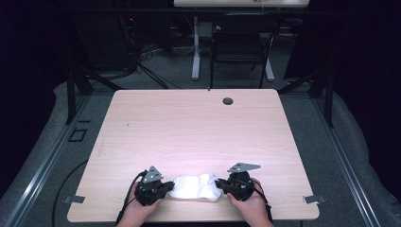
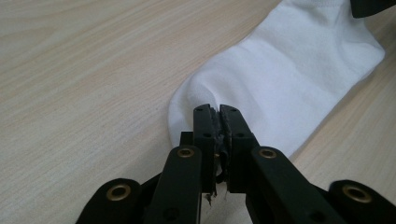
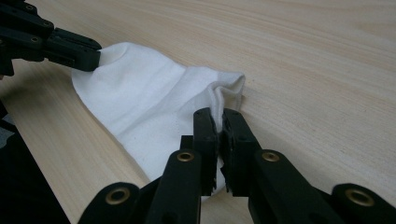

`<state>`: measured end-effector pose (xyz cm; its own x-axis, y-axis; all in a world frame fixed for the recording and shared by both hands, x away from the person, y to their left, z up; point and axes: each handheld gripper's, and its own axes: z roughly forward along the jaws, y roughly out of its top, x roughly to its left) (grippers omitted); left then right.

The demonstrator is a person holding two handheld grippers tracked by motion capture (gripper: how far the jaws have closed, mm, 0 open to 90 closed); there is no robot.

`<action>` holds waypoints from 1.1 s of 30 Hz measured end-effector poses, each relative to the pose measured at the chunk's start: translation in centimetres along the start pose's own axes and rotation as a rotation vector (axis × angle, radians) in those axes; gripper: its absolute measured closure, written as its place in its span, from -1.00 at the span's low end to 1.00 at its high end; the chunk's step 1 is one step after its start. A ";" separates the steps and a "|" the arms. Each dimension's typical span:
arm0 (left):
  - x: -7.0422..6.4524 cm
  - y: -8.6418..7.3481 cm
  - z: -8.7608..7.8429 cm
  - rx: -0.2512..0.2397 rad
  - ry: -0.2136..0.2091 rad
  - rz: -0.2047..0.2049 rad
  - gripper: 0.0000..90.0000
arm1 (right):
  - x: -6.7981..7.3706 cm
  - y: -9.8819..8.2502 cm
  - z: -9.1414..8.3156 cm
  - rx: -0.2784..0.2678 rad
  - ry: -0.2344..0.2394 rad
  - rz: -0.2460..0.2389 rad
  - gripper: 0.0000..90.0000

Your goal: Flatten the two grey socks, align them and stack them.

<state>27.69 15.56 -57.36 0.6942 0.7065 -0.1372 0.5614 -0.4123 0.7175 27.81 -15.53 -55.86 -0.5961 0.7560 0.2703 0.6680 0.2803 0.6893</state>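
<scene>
You are working in a lab or recording studio rather than a home. The pale wood-grain surface (image 1: 198, 127) under your left tool (image 1: 166, 187) and right tool (image 1: 220, 184) stands on grey carpet between dark curtained walls. Beyond the tools, past the surface's far edge, stand a black metal-framed chair (image 1: 239, 45) and a white desk leg (image 1: 196, 47), with loose black cables (image 1: 146, 59) on the floor.

We can read no text, label, brand, number or sign anywhere in these views.
</scene>
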 end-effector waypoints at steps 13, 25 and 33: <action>0.0 0.1 0.0 -0.015 -0.002 -0.005 0.88 | -0.1 -0.1 0.2 0.007 -0.002 0.010 0.87; 0.4 0.6 -1.1 -0.082 0.007 -0.007 0.57 | -0.2 0.0 -0.6 -0.065 -0.015 0.007 0.50; -0.5 0.8 -1.5 -0.110 -0.020 0.020 0.41 | 1.8 0.4 -1.2 -0.136 0.016 -0.093 0.46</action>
<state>27.09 15.71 -55.72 0.7143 0.6867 -0.1349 0.4953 -0.3599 0.7906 26.51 -14.78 -54.29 -0.6603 0.7209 0.2104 0.5434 0.2653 0.7965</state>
